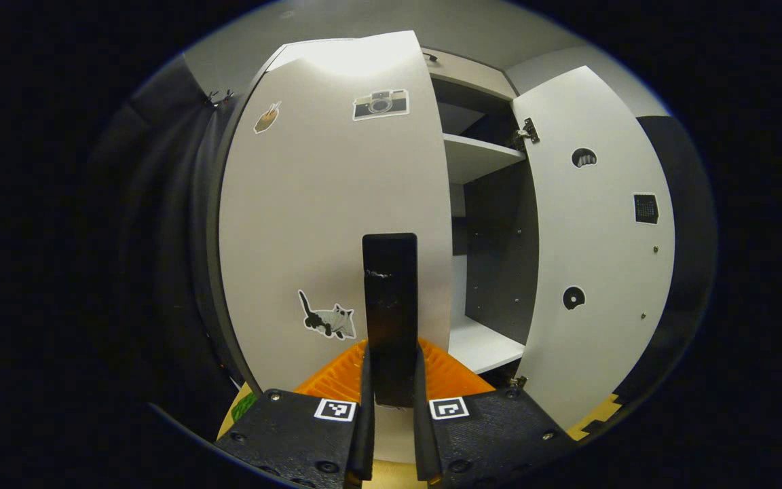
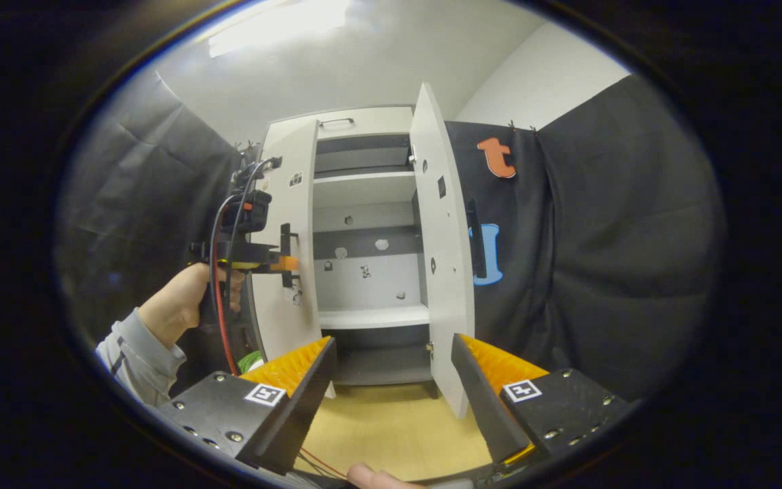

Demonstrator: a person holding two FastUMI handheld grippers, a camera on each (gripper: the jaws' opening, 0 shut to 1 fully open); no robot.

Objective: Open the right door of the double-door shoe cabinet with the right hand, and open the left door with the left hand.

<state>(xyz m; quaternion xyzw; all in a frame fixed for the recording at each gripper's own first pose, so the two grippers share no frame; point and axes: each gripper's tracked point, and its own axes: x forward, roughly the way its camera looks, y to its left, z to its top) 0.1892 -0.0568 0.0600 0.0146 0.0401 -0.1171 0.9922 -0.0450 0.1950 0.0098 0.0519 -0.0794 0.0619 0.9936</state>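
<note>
At the cabinet front, your left claw point(image 1: 391, 380) is clenched on the left door's black handle point(image 1: 389, 299), right claw point(image 2: 391, 387) released, right door point(image 2: 442, 251) swung wide; pull off the left door's point(image 1: 337, 217) hinge arc and the handle may slip free.

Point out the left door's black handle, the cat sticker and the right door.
black handle point(image 1: 389, 305): left gripper view, middle of the bar.
cat sticker point(image 1: 327, 318): left gripper view, its body.
right door point(image 2: 440, 258): right gripper view, inner face.
</note>
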